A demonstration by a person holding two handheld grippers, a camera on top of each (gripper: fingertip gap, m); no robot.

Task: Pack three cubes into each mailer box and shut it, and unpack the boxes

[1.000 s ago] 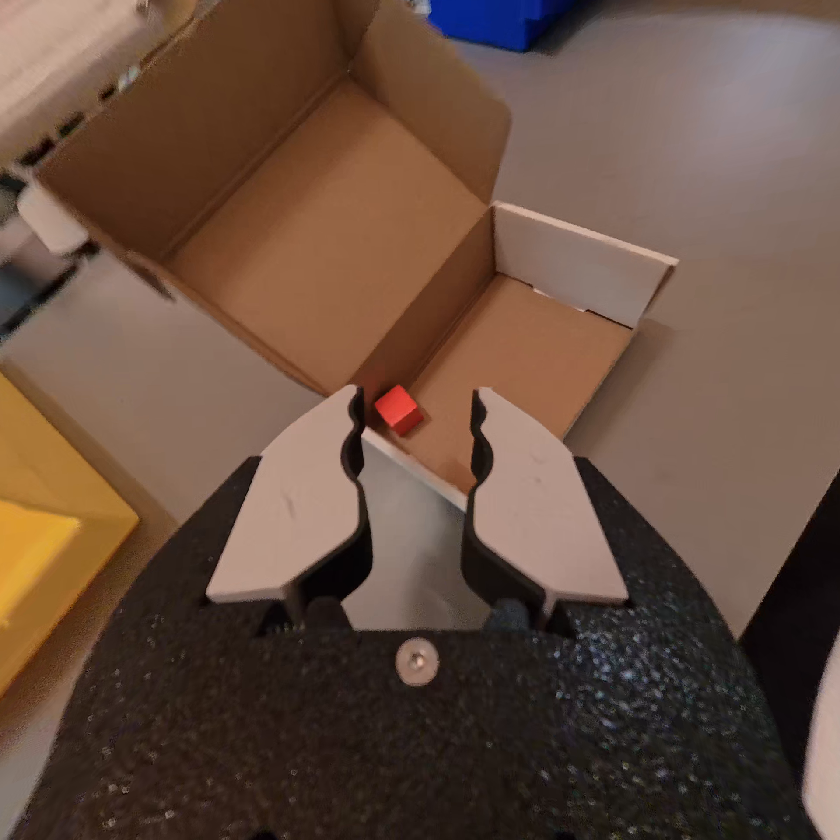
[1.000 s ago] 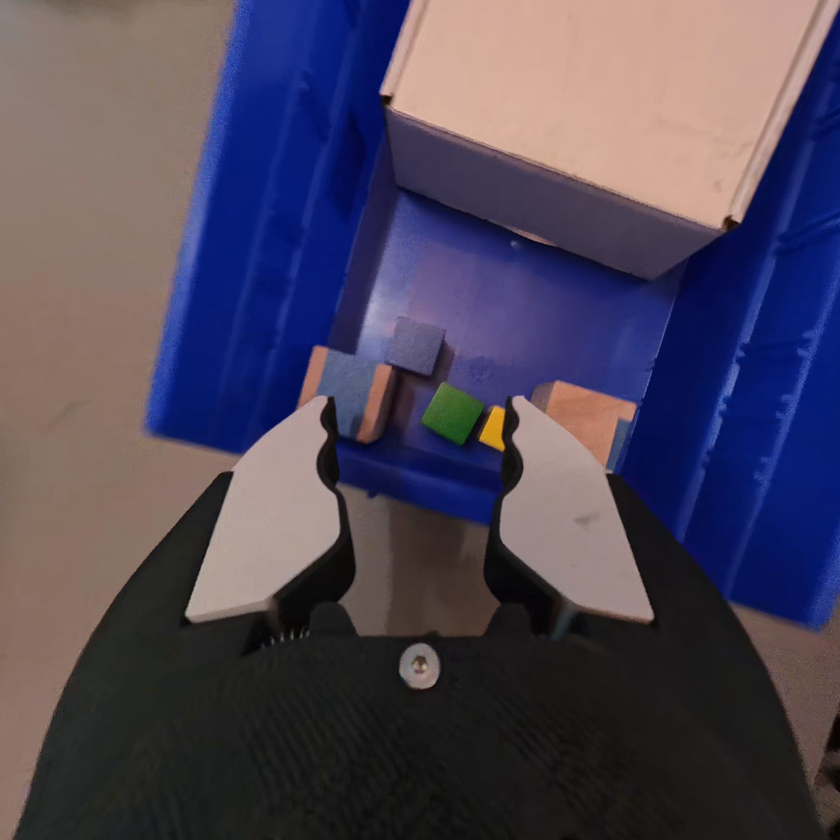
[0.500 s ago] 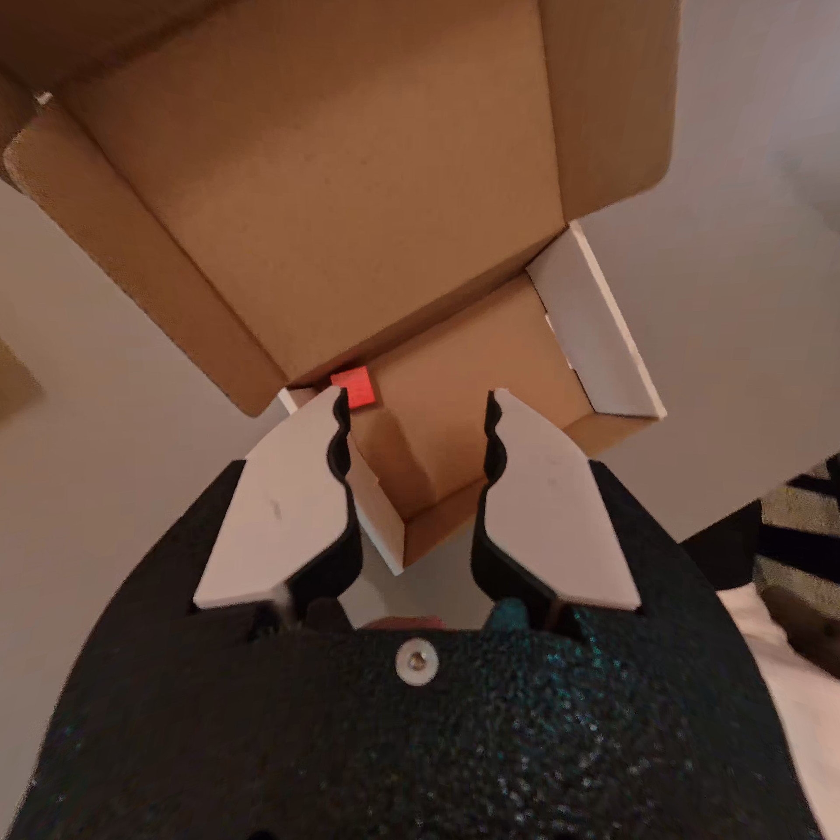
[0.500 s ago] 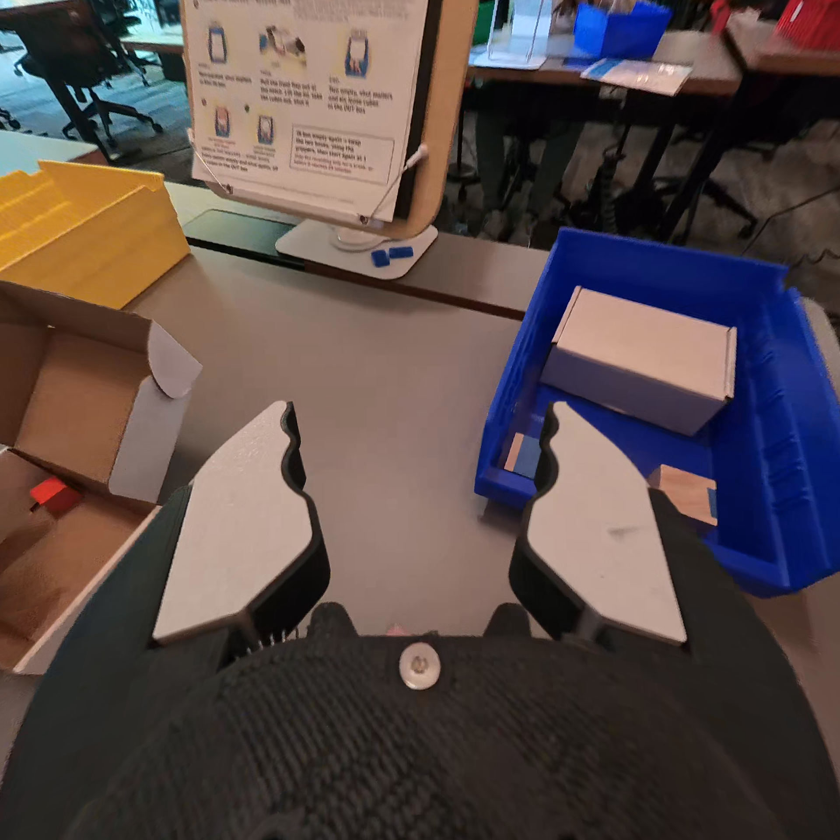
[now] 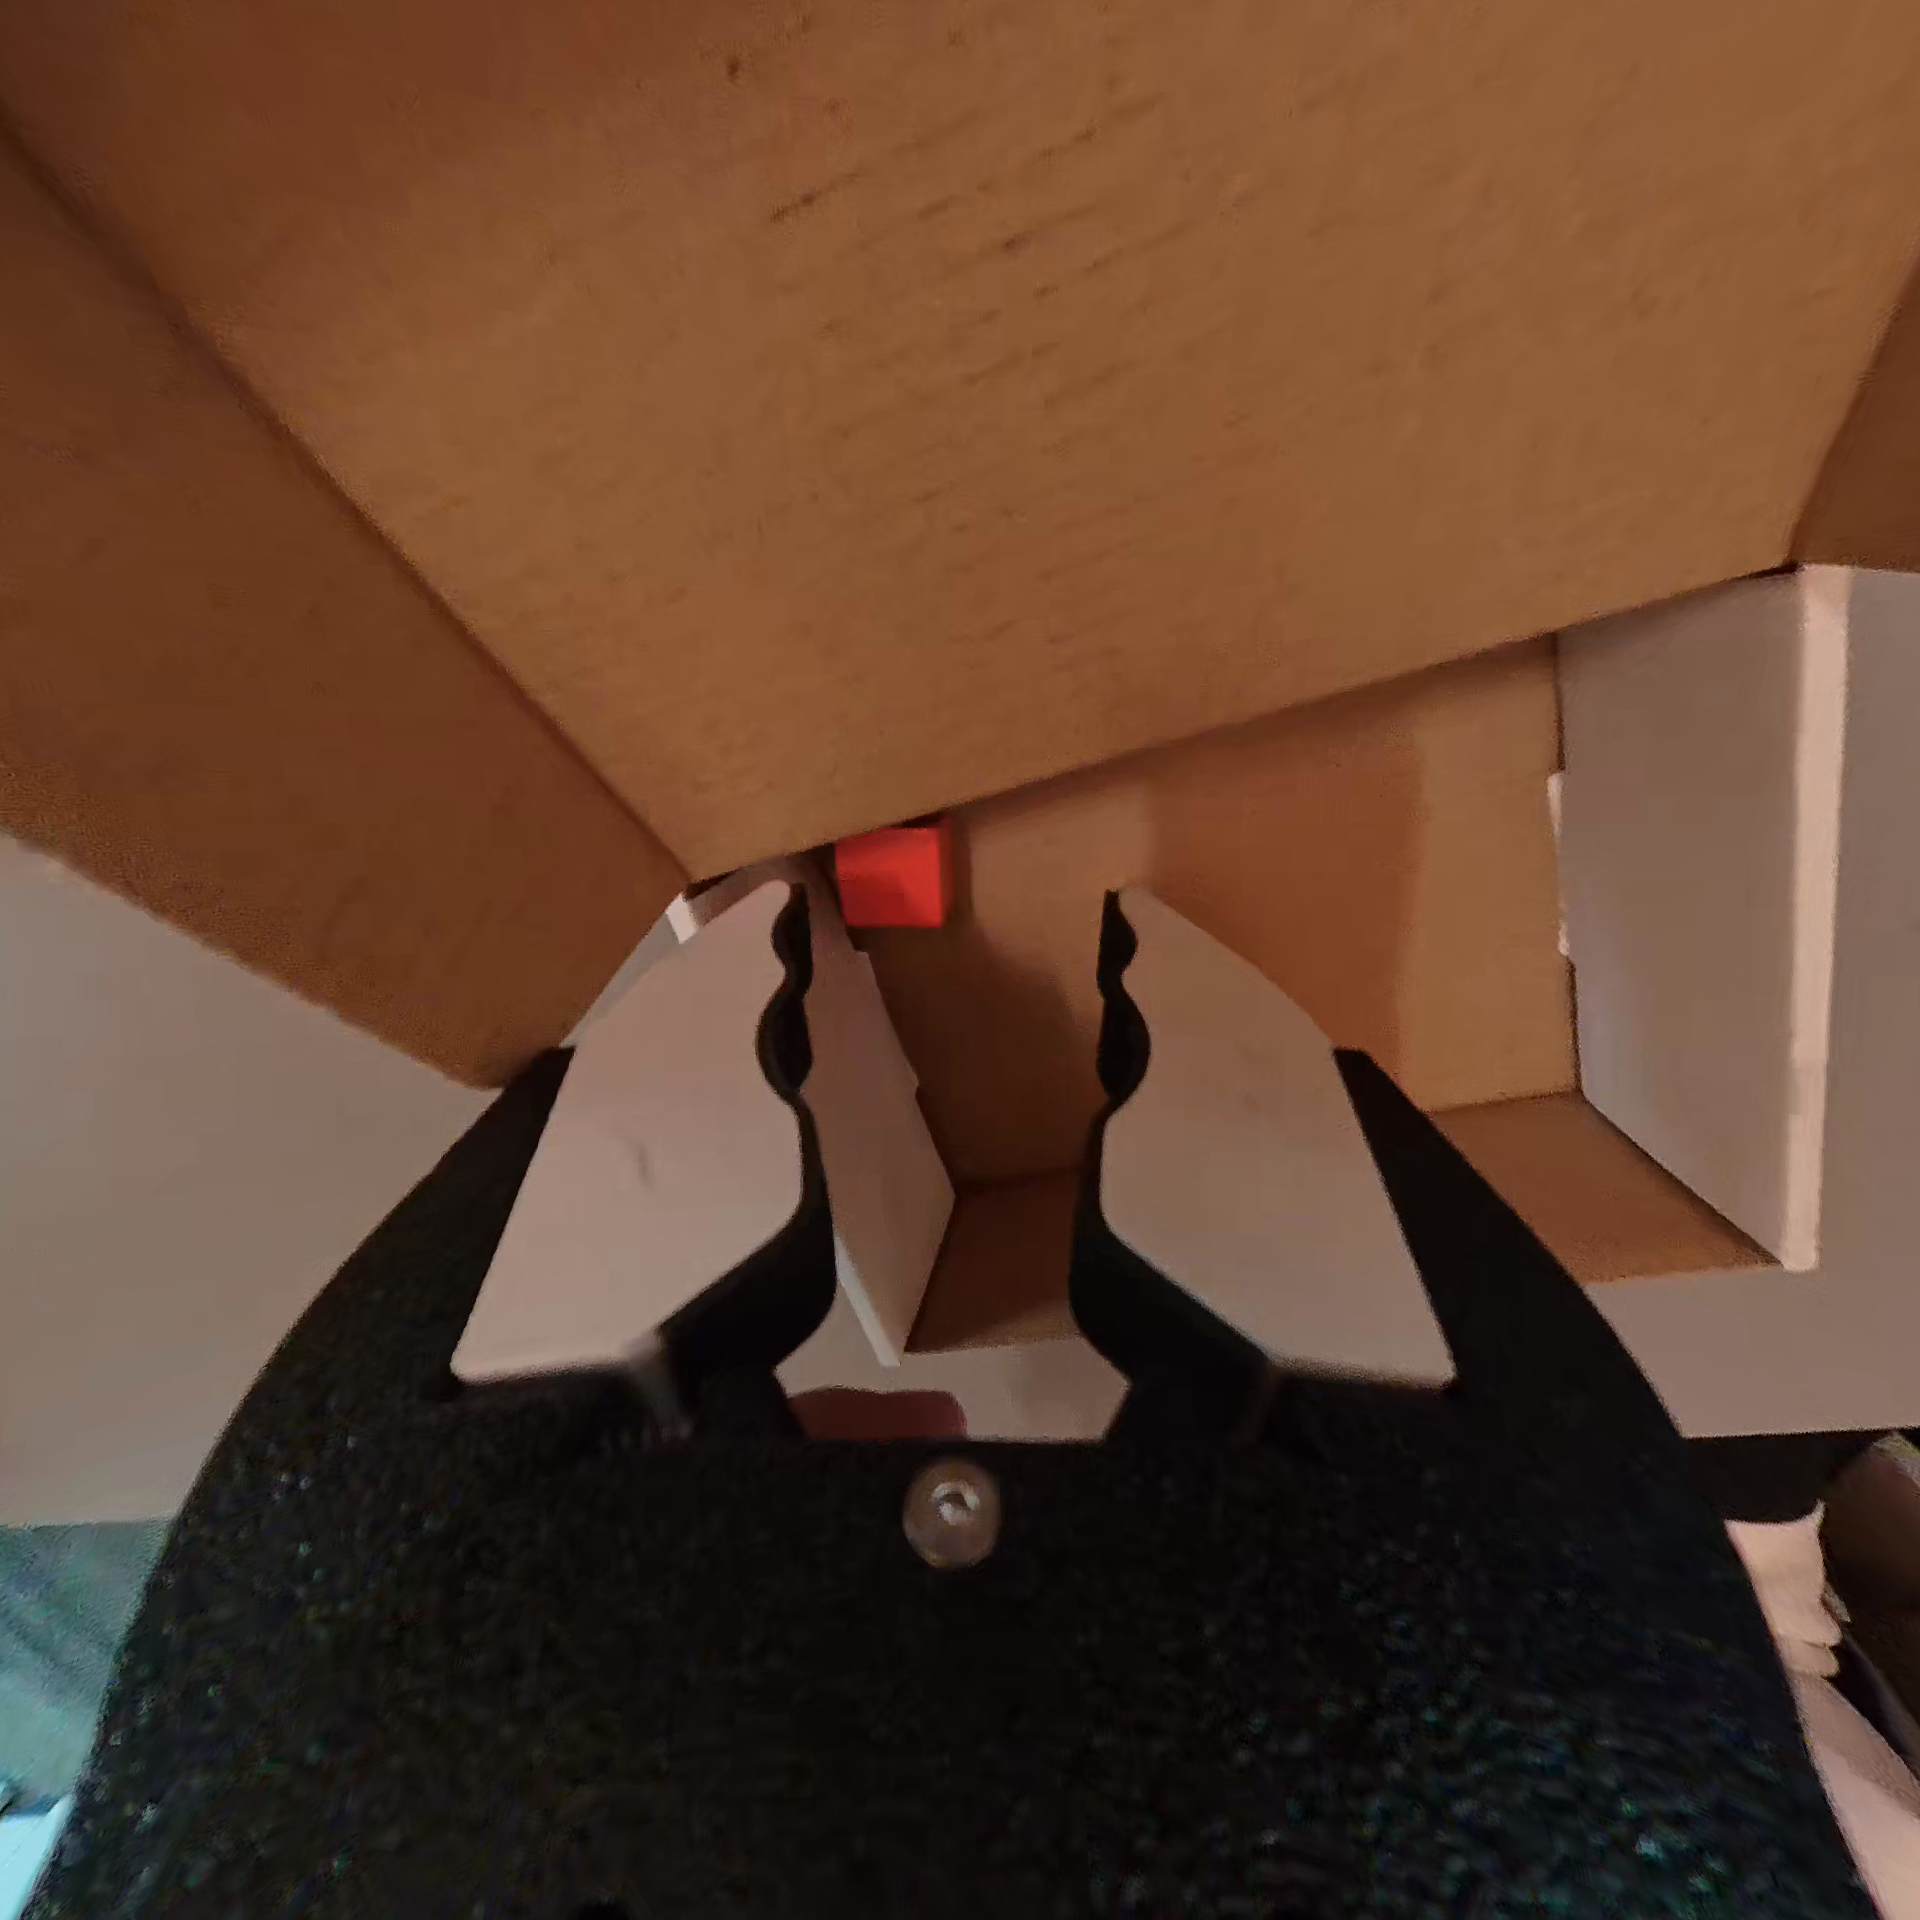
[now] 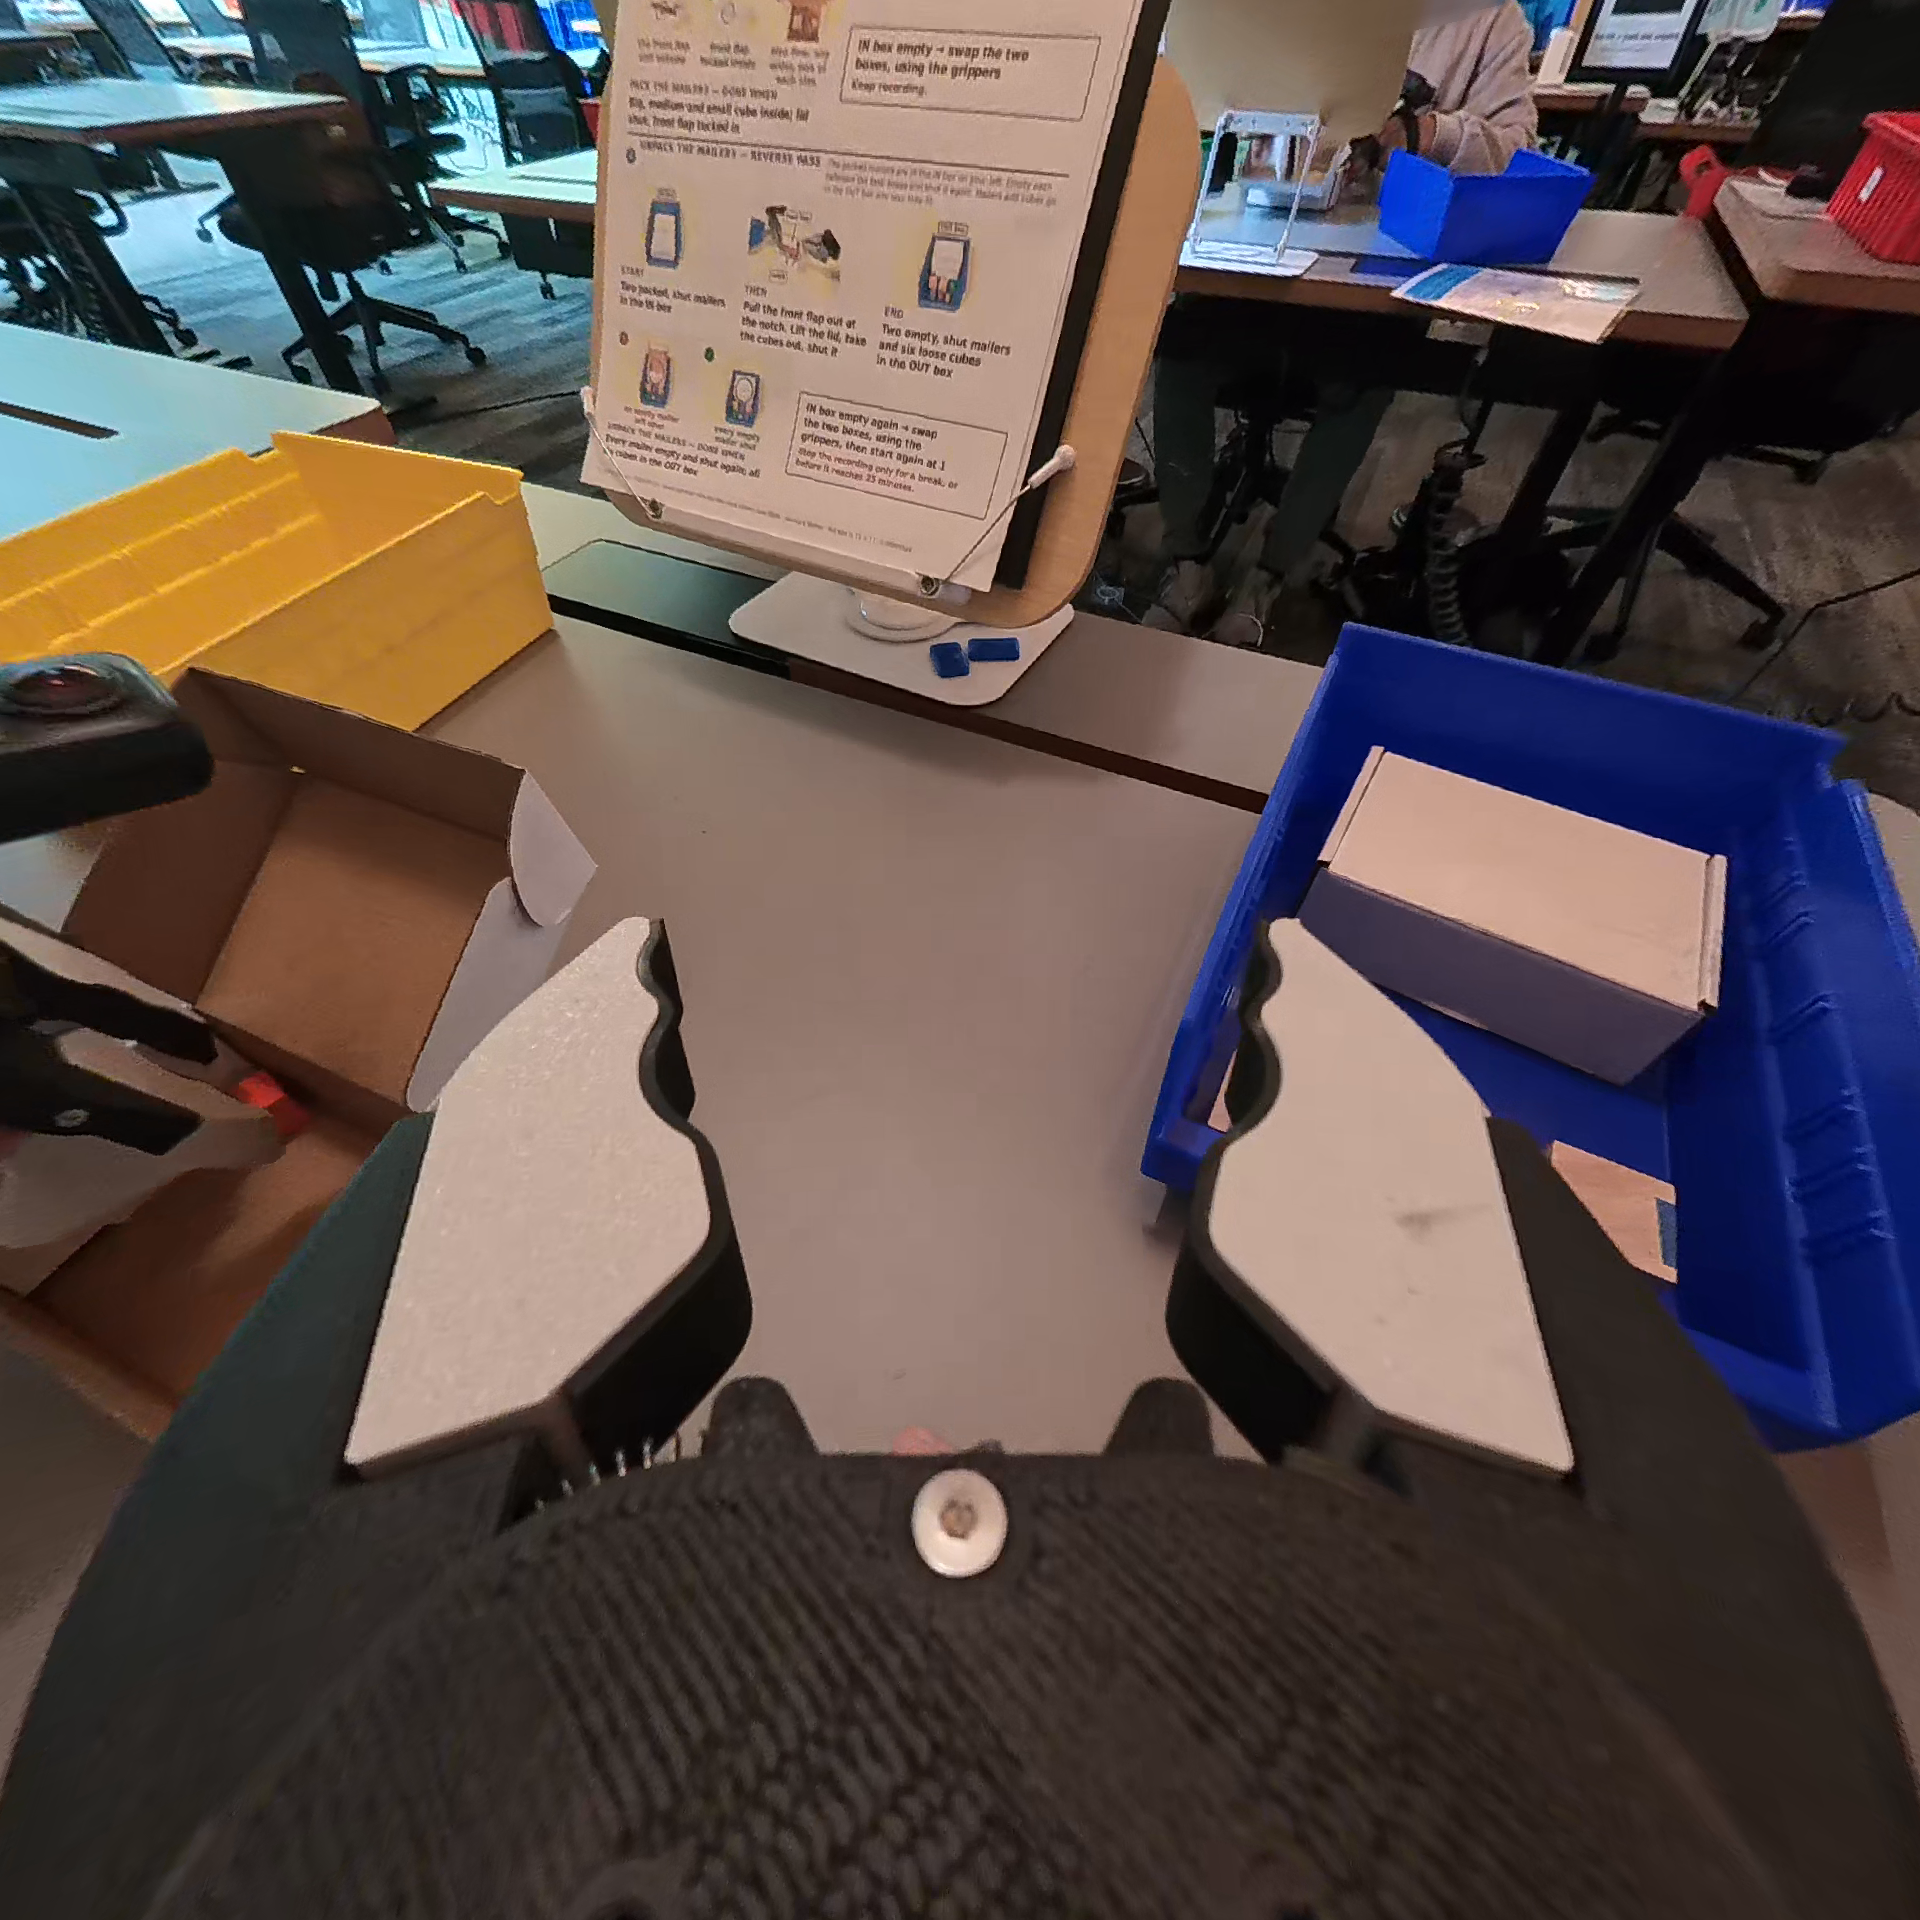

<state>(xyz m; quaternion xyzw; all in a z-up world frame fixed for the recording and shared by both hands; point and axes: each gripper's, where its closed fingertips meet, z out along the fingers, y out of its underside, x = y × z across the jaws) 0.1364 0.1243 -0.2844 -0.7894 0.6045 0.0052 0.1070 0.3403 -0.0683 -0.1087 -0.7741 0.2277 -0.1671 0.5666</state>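
An open brown mailer box [image 5: 935, 416] fills the left wrist view, its lid raised. A small red cube [image 5: 891, 883] lies in the box's near corner. My left gripper [image 5: 951, 909] is open and empty, its jaws either side of the box's white side wall [image 5: 883, 1195], with the cube just beyond the left fingertip. In the right wrist view my right gripper [image 6: 961, 966] is open and empty above the grey table [image 6: 935, 1039]. The open box [image 6: 343, 914], red cube [image 6: 260, 1096] and left gripper [image 6: 197, 1081] show at the left. A shut white mailer box [image 6: 1527, 894] lies in the blue bin [image 6: 1766, 1039].
A wooden cube with a blue face [image 6: 1616, 1205] lies in the blue bin, partly hidden by my right finger. A yellow bin [image 6: 312, 561] stands at the back left. An instruction stand [image 6: 852, 312] stands at the table's far edge. A person [image 6: 1455, 83] sits at a table behind.
My left gripper has moved in close to the open box and the red cube. My right gripper has pulled back from the blue bin to above the table and opened wider.
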